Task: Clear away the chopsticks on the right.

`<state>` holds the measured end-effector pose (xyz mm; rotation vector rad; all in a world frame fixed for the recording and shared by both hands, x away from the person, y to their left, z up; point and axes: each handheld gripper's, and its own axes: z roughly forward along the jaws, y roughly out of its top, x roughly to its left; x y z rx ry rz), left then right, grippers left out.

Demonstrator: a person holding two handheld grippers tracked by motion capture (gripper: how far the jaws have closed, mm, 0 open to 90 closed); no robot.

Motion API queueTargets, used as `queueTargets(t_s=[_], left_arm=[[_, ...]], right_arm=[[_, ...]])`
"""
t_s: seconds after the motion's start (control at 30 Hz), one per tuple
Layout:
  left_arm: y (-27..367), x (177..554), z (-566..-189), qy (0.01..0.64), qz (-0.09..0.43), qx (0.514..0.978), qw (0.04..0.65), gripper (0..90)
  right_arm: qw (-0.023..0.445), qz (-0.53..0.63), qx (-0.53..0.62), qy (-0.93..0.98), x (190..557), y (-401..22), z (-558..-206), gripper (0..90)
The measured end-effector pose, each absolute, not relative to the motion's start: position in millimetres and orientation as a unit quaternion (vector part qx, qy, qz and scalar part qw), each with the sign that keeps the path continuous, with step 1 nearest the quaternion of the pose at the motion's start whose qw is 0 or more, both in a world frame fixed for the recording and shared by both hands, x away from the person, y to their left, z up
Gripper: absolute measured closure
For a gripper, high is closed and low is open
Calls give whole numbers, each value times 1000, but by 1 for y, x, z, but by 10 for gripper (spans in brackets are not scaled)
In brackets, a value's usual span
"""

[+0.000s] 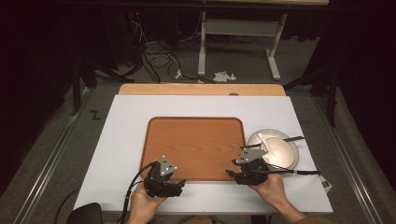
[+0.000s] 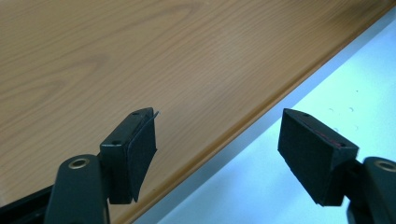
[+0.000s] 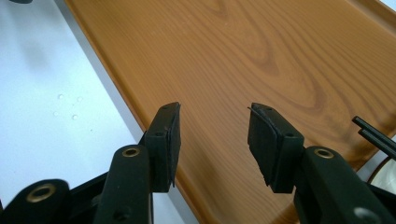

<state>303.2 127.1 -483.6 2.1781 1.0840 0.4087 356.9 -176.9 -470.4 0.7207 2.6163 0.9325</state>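
Note:
A brown wooden tray lies bare in the middle of the white sheet. My left gripper sits at the tray's near left corner, held by a hand. In the left gripper view its jaws stand open over the tray's rim, with nothing between them. My right gripper is at the tray's near right corner. Its jaws are open above the tray's surface and hold nothing. A round pale plate lies right of the tray, with black chopsticks across it.
The white sheet covers most of the wooden table. The chopsticks' tips and the plate's edge lie at the right of the right gripper view. Cables and a table's legs stand on the floor beyond.

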Motion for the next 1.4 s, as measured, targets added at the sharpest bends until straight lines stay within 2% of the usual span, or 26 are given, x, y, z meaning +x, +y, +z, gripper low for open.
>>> queueTargets(t_s=[0.53,1.17,1.4], left_arm=[[124,306,-484,408,153,837,332,279],[113,317,-484,385,142,847,337,279],[111,318,-483,380,142,849,338,279]], right_arm=[[143,317,241,906,356,-177,-470,499],[170,328,253,894,342,-198,-452,521],[188,336,277,880,341,-219,-437,625]])
